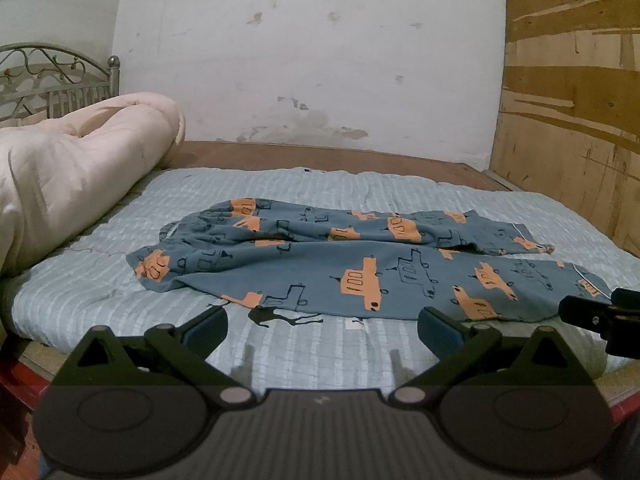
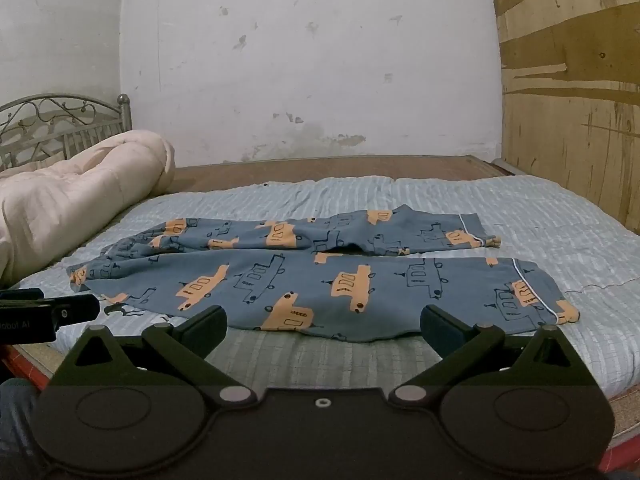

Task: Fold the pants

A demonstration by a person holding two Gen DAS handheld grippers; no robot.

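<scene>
Your bed point(image 1: 120, 280) fills both views, covered by a pale blue striped sheet point(image 2: 520, 216), with a white scuffed wall point(image 1: 320, 60) behind it and a wooden panel point(image 2: 572, 80) to the right. A rolled cream quilt point(image 1: 80, 168) lies along the left side in front of a metal headboard point(image 2: 60, 128). The pants point(image 2: 320, 276) lie spread flat on the sheet in the middle of the bed, blue with orange and outlined vehicle prints, waist toward the quilt, both legs running to the right, the near leg just beyond your grippers and the far leg partly crumpled beside it. A white piped line crosses each cuff. Your left gripper point(image 1: 322, 326) is spread wide and holds nothing, its tips near the edge of the near leg. Your right gripper point(image 2: 324, 326) is likewise spread wide and empty, close to the same hem. On the left gripper's body, seen from the right wrist, you can read part of a label, "obot AI"; the first letter is cut off.
</scene>
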